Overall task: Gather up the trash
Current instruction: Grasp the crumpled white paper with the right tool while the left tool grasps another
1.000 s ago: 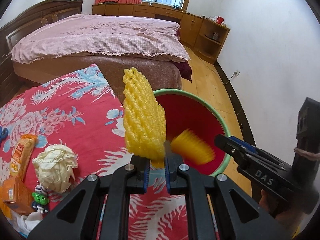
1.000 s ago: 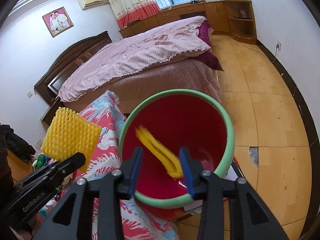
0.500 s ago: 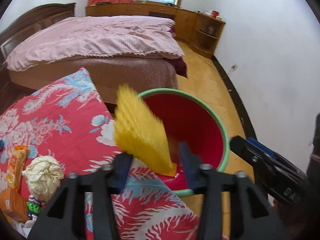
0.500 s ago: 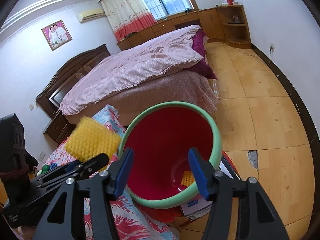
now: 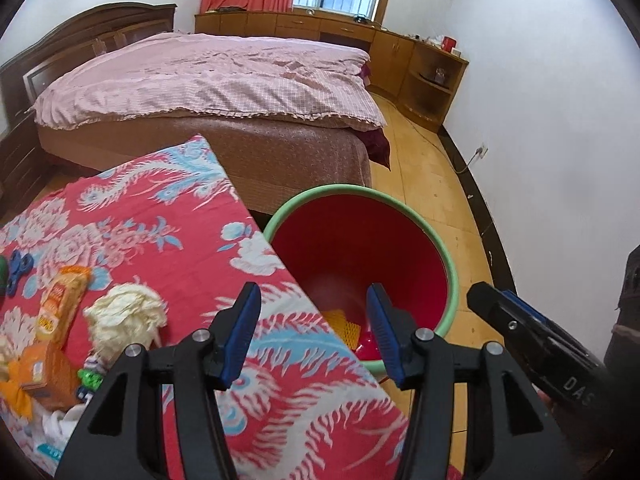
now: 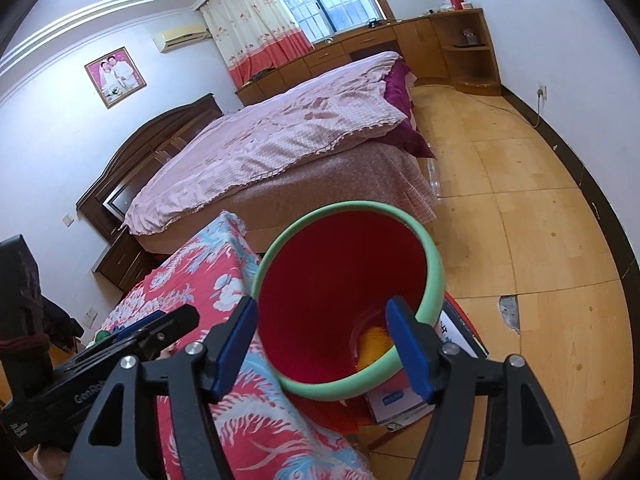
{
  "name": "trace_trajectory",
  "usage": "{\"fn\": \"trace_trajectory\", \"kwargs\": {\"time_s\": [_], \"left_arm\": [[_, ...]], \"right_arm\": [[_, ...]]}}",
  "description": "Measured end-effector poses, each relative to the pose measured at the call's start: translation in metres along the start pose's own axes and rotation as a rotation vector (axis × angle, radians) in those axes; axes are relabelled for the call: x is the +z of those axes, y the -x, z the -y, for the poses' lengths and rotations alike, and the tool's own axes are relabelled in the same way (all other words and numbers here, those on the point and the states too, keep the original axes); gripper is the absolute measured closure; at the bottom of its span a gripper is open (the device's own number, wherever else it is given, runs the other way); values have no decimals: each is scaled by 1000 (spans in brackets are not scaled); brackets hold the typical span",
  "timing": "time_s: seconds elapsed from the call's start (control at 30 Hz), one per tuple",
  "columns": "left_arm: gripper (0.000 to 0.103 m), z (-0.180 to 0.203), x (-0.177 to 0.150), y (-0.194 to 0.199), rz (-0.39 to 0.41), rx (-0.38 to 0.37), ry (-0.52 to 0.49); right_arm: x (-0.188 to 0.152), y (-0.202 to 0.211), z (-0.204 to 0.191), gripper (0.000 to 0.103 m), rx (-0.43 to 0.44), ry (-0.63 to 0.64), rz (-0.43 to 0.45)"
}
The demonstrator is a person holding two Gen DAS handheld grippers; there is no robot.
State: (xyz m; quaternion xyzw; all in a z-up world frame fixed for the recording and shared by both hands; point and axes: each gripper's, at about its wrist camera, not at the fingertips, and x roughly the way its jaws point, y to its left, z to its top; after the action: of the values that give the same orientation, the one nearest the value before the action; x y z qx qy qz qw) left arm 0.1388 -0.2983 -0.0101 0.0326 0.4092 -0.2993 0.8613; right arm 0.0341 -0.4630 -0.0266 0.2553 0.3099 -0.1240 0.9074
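Both of my hand-held grippers are empty. Left hand-held gripper (image 5: 314, 334): jaws wide apart, nothing between them, hovering over the tabletop (image 5: 168, 236) edge beside the red bin (image 5: 450, 280). Right hand-held gripper (image 6: 322, 344): jaws also spread, directly above the bin mouth.

Bin contents: yellow foam netting (image 5: 344, 322) lies at the bottom; the right wrist view shows a yellow patch there too (image 6: 374, 344). I cannot tell how many pieces.

Remaining trash sits on the floral-covered tabletop, all to the left of the left hand-held gripper: a crumpled paper ball (image 5: 126, 314), nearest; beyond it an orange snack wrapper (image 5: 60, 300), long axis running roughly away from me; an orange carton (image 5: 46, 372) close to the lower-left edge. A small green toy figure (image 5: 90, 378) and a blue spinner (image 5: 18, 266) are there too; probably not trash.

Judgement: the next pick turns on one relation. The paper ball lies left of and slightly nearer than the left fingertips, well apart from the bin. The left hand is clearly closer; the right would have to cross over. The ball is roundish, so approach angle matters little.
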Motion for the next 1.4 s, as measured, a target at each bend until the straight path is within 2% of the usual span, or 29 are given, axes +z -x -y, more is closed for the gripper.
{"fn": "trace_trajectory", "kwargs": {"time_s": [0.3,0.83,1.17,1.4], "left_arm": [[48,-29,-14,51,57,33,61],[48,-115,-52,132,154,170,226],[48,-174,-70,154,166,277,301],[48,-220,-74,157,158,356,357]], "right_arm": [[-17,12,-30,31,43,39,-24],[-48,28,-99,28,119,141,-69],[-58,16,-138,27,151,223,-117],[-57,-9,-161,27,157,257,-166]]}}
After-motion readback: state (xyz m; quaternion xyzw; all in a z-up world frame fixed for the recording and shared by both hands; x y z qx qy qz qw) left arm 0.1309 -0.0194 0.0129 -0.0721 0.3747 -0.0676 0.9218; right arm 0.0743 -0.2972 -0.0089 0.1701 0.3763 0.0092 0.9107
